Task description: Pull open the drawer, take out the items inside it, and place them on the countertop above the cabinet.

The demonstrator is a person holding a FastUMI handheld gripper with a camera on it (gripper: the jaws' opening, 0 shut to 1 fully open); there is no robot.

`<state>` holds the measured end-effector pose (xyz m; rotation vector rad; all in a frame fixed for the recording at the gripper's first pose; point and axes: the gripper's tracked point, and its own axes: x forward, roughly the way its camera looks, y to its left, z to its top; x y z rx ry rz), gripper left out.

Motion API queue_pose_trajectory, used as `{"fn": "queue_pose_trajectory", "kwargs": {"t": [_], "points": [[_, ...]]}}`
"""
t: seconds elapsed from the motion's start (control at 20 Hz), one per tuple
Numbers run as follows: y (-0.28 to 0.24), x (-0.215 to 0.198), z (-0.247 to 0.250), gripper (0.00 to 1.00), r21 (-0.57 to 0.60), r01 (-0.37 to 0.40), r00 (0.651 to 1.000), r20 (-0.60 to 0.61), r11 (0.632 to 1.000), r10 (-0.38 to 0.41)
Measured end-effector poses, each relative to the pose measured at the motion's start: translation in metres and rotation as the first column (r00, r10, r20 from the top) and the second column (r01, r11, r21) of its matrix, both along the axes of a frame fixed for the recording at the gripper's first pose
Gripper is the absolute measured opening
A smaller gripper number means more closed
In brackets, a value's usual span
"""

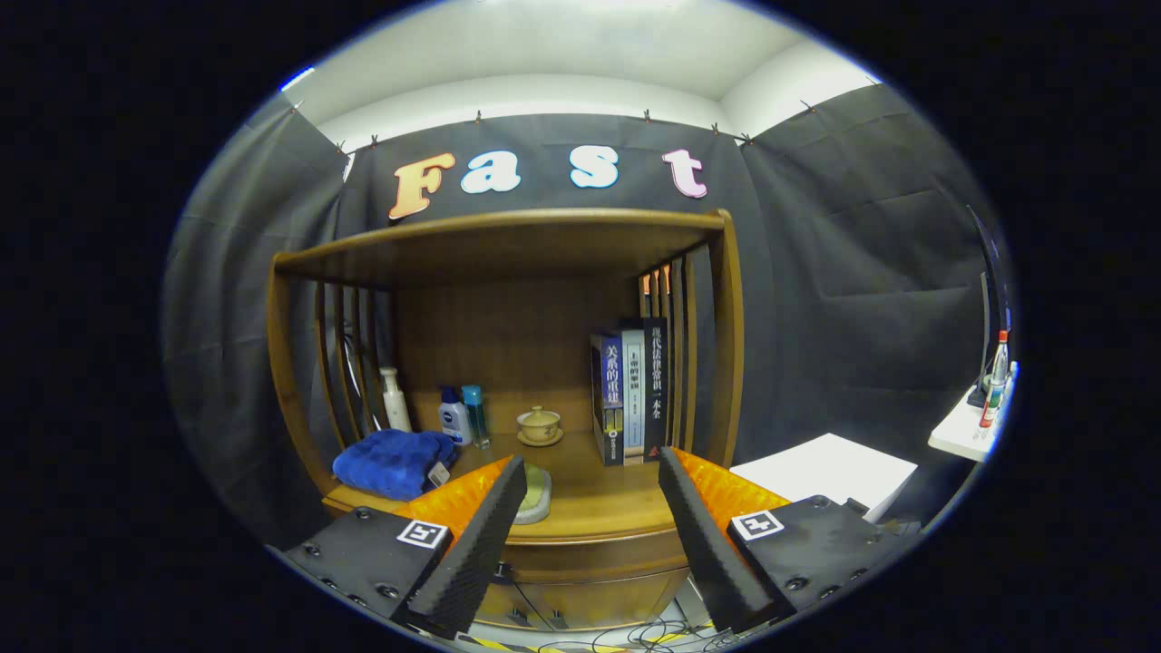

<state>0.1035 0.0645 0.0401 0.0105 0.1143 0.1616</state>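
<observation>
A wooden cabinet with slatted sides stands ahead of me. Its countertop lies just beyond my fingers. The drawer front below the countertop shows between the fingers and looks closed. My gripper is open, held in the air in front of the countertop's edge, with nothing between the fingers. A pale round item lies on the countertop, partly hidden behind my left finger.
On the countertop sit a folded blue towel, a white pump bottle, two small bottles, a lidded tea cup and several upright books. A white table stands to the right. Cables lie on the floor.
</observation>
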Motion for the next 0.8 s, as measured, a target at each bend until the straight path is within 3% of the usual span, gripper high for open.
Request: {"fn": "queue_pose_trajectory", "kwargs": {"t": [0.3, 0.8], "points": [[0.003, -0.026, 0.037, 0.98, -0.010, -0.030, 0.999, 0.025, 1.000, 0.030], [0.007, -0.028, 0.037, 0.98, -0.007, -0.030, 0.999, 0.026, 1.000, 0.030]]}}
